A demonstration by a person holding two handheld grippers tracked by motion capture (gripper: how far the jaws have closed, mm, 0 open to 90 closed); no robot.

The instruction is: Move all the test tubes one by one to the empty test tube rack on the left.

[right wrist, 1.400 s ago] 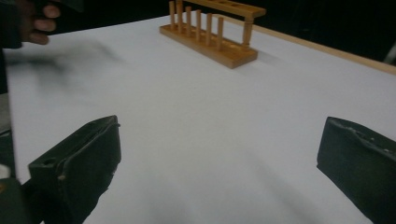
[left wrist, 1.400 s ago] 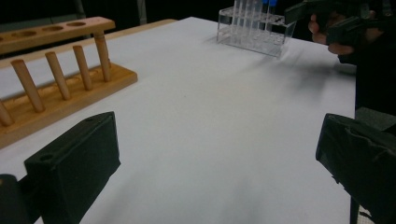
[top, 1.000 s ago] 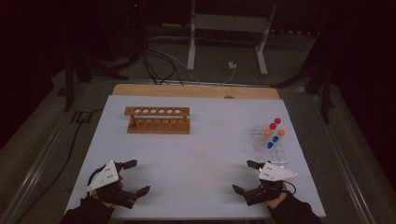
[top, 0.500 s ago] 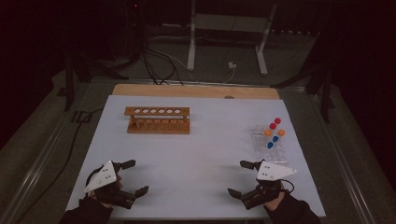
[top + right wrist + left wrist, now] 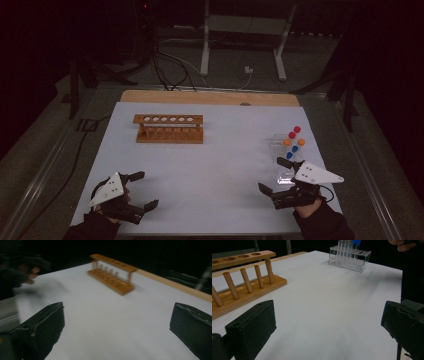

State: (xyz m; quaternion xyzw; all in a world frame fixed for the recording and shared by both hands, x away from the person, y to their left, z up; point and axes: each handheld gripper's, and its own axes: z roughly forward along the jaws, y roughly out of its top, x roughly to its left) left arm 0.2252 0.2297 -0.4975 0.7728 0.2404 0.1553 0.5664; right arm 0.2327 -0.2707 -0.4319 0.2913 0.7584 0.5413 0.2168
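Two hand-held grippers at the near edge of a white-covered bench [image 5: 215, 165], both empty. The left gripper [image 5: 140, 190] has its fingers [image 5: 252, 327] spread wide with nothing between them; the right gripper [image 5: 276, 176] likewise holds its fingers [image 5: 42, 322] wide apart and unloaded. The clear tube rack [image 5: 287, 160], carrying capped tubes with red, orange and blue tops [image 5: 293, 140], stands just beyond and slightly to the right of the right gripper's fingers, close to the farther one; from the left gripper's fingers it lies well apart, across the bench. The tubes stand upright, so their long axis runs vertical. The empty wooden rack [image 5: 169, 129], its row of holes running left to right, lies ahead of the left gripper's fingers and nearer to them than to the right's. The right gripper is judged better placed to take a tube, closing on it from the side.
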